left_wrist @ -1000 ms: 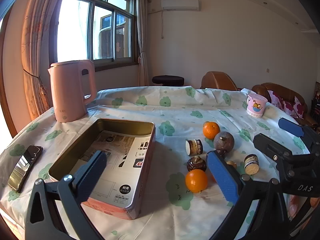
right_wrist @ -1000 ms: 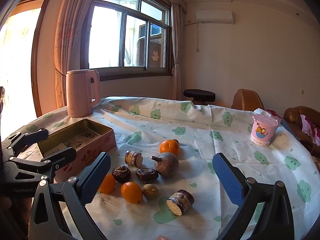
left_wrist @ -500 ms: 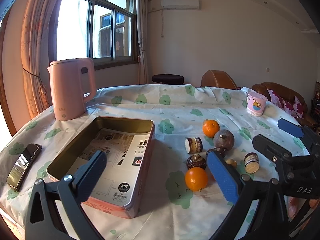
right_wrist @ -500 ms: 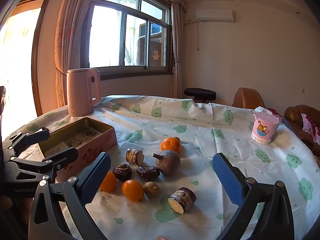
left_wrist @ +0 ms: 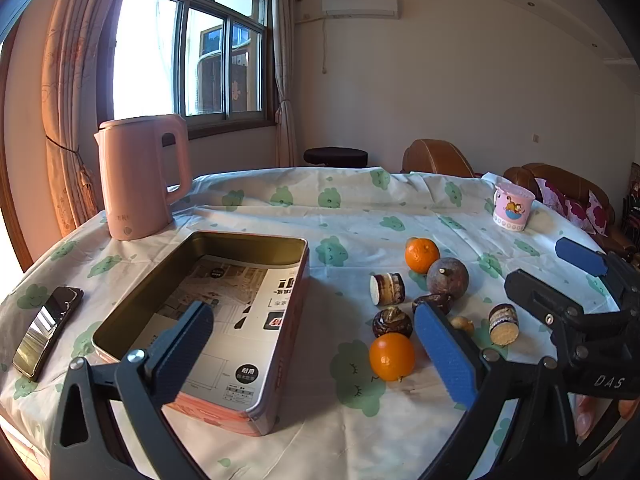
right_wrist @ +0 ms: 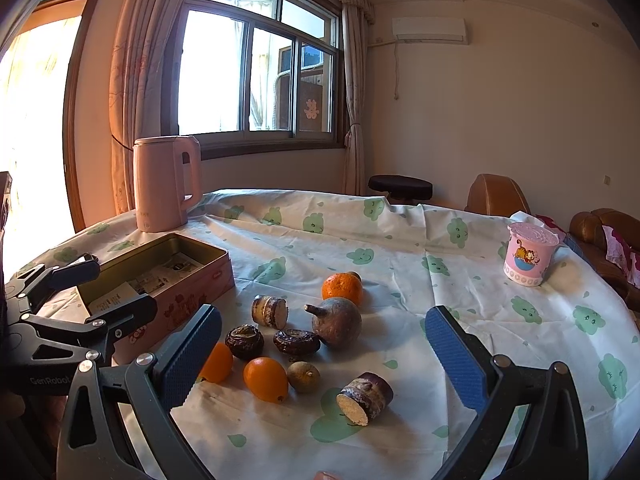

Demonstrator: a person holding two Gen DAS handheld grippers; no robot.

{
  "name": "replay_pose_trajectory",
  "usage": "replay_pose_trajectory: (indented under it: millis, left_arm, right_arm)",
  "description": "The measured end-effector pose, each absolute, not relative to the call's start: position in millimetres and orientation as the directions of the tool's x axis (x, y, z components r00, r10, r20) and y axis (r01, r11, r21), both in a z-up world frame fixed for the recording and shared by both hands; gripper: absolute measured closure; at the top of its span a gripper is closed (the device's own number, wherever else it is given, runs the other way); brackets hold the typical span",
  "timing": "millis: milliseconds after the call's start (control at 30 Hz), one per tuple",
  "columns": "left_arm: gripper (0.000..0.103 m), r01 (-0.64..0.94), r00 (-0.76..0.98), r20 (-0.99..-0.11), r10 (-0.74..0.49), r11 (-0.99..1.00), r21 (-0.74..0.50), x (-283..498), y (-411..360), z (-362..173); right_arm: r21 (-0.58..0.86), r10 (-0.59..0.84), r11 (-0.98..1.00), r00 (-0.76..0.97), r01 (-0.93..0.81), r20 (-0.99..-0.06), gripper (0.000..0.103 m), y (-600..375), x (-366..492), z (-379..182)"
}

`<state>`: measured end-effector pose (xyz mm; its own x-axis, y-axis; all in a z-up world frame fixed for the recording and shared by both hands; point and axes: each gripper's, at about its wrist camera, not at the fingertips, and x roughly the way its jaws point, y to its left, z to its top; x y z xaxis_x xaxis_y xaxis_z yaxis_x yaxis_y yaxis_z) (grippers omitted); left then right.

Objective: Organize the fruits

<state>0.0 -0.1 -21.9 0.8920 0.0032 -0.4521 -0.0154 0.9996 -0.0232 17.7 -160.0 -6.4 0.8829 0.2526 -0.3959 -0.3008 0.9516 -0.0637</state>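
Both grippers, left point(left_wrist: 312, 350) and right point(right_wrist: 320, 352), hover wide open and empty, seemingly poised to move the clustered round orange fruits point(right_wrist: 266, 379) into the open rectangular gold-lined tin point(left_wrist: 120, 312) alongside.

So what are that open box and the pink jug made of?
The box looks like thin metal: brassy, slightly shiny inner walls with a rolled rim, printed pink outside, paper lining its bottom. The jug appears to be matte plastic, smooth and seamless, though that is a guess.
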Motion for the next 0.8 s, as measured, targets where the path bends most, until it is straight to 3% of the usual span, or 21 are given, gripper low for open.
replay_pose_trajectory:
  millis: [400,533,600,667,800]
  left_arm:
    - [0.002,0.001,0.883,-0.47,-0.01,1.0,-0.021,5,-5,-28]
    - [0.019,0.057,0.856,-0.514,-0.064,0.998,-0.03,14,-14,-40]
    - [0.021,0.083,0.837,-0.54,-0.09,0.996,-0.038,18,-20,-47]
    - [0.021,0.103,0.82,-0.561,-0.115,0.993,-0.053,22,-24,-52]
    - [0.029,0.135,0.793,-0.591,-0.148,0.989,-0.067,29,-30,-55]
  right_arm:
    - [-0.071,0.237,0.954,0.879,-0.29,-0.413,0.001,-167,19,-17]
    - [-0.103,0.199,0.956,0.864,-0.275,-0.463,0.001,-176,29,-31]
    - [-0.106,0.191,0.955,0.846,-0.278,-0.497,0.007,-179,34,-40]
    - [-0.091,0.205,0.951,0.821,-0.296,-0.532,0.026,-181,38,-45]
    - [-0.086,0.205,0.949,0.799,-0.304,-0.565,0.028,-182,43,-49]
